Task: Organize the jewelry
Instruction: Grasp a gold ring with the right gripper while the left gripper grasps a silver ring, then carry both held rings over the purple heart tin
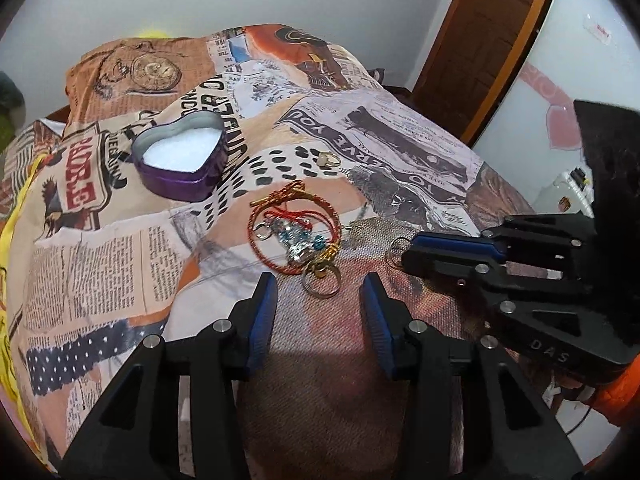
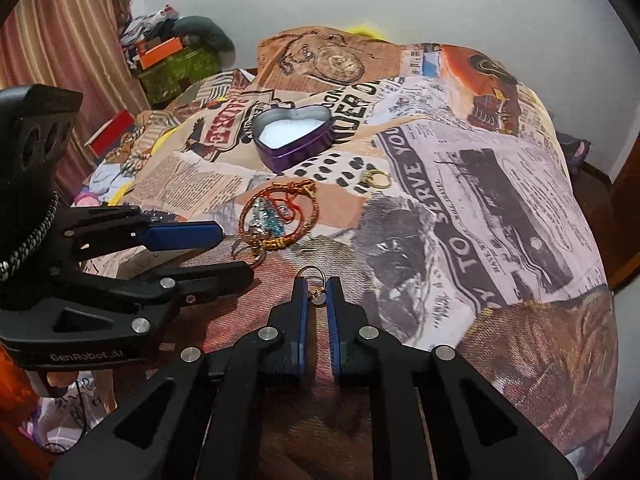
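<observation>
A purple heart-shaped tin (image 1: 180, 160) (image 2: 296, 140) with a white lining stands uncovered on the printed bedspread. Nearer lies a tangle of jewelry (image 1: 296, 236) (image 2: 276, 216): red and gold cord bracelets, blue beads and metal rings. A lone gold ring (image 1: 329, 159) (image 2: 376, 180) lies beyond it. My left gripper (image 1: 320, 284) (image 2: 234, 250) is open just short of the tangle's near rings, with nothing between its pads. To the right of the tangle, my right gripper (image 2: 317, 282) (image 1: 408, 256) is shut on a small metal ring (image 2: 314, 286) (image 1: 398, 250), which pokes out past its tips.
The newspaper-print bedspread (image 1: 400, 140) covers a bed that drops off at the right. A wooden door (image 1: 488, 40) stands behind on the right. Beside the bed on the left are a curtain (image 2: 72, 40), a red box (image 2: 112, 128) and a heap of clothes and boxes (image 2: 172, 52).
</observation>
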`<state>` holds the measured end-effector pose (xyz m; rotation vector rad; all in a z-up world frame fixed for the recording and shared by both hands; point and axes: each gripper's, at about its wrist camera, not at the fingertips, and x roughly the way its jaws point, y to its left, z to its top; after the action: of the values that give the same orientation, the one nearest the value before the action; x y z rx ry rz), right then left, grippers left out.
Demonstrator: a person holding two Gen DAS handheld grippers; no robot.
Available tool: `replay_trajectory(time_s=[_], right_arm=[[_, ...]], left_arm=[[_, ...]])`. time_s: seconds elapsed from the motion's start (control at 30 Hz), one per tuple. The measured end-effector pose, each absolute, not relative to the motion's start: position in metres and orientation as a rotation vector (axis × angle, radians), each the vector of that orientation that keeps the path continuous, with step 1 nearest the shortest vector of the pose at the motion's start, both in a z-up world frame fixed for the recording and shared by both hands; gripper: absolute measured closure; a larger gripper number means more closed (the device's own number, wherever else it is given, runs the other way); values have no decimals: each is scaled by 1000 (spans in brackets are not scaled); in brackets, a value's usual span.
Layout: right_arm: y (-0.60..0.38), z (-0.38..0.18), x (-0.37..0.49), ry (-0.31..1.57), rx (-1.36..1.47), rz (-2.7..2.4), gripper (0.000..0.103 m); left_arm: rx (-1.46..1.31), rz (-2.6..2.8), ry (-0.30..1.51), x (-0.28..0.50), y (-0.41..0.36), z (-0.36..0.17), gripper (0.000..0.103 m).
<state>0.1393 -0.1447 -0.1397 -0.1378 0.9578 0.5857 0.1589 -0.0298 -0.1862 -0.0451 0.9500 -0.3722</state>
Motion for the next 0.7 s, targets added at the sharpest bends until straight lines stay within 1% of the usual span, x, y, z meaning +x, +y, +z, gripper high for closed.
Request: replay_trajectory(time_s=[0.07,0.13,0.33,0.7], right_arm=[[-149,-139,140,956,-125,583,95],[-152,-139,141,958,-108,582,95],[-155,-135,142,946,-86,579,95],[-147,-103,143,853,-89,580,95]], left_arm=[[-21,-361,946,161,-35,-187,75],[-9,-358,942,162,-37,-187,83],[-4,-350,924,158,-37,-183,83],[-58,-291,810,155,-8,-144,83]])
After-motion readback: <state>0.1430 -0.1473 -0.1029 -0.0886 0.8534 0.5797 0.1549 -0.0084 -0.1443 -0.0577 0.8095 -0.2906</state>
